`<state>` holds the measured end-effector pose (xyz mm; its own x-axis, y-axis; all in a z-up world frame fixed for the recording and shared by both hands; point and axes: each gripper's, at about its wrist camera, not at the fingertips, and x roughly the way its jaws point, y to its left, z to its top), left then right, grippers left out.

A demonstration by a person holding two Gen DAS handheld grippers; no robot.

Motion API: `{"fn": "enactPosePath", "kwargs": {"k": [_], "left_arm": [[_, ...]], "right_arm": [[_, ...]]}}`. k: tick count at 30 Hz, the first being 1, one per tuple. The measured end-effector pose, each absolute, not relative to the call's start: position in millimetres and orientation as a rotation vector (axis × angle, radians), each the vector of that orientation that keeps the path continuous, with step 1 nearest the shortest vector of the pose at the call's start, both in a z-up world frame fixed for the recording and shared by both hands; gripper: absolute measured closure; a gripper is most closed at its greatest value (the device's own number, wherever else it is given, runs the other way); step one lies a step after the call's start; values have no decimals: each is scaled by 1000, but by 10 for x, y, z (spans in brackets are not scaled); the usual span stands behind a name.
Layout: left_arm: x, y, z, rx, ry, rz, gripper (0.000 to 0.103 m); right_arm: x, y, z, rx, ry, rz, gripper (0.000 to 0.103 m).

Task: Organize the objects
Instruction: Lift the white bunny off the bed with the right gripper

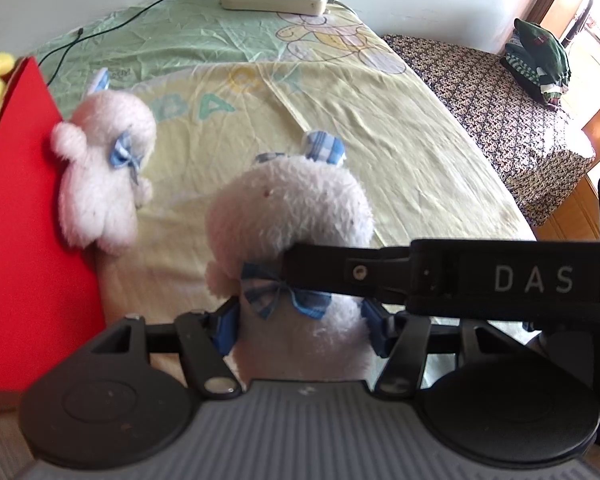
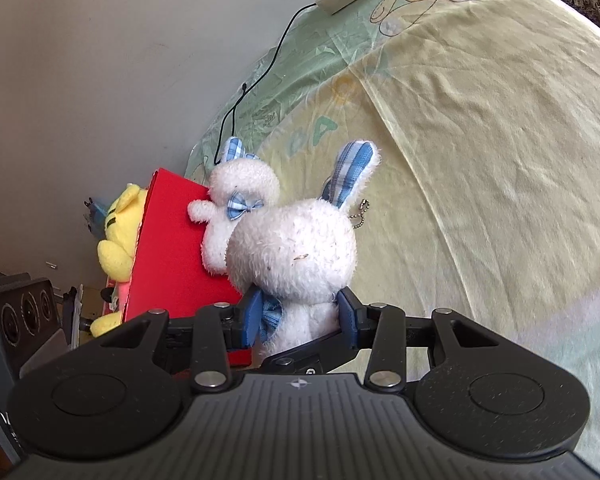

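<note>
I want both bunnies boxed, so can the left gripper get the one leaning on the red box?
Probably not yet: the left gripper grips the near bunny, though the sheet between looks clear.

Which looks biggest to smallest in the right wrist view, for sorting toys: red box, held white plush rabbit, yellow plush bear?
1. Red box.
2. Held white plush rabbit, though nearness enlarges it.
3. Yellow plush bear, partly hidden, so unsure.

Red box [image 1: 28, 216] and second white bunny [image 1: 104, 176] block the left; yellow sheet [image 1: 400, 168] lies open rightward.
</note>
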<state>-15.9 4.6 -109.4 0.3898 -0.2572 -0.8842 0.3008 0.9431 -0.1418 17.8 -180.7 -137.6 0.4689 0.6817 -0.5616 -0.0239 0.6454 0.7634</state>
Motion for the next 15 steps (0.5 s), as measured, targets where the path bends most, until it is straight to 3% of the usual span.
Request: {"fn": "enactPosePath", "kwargs": {"k": [15], "left_arm": [[-612, 327, -984, 67, 1102, -345, 43]], "right_arm": [[-210, -1516, -1268, 732, 1003, 532, 60]]}}
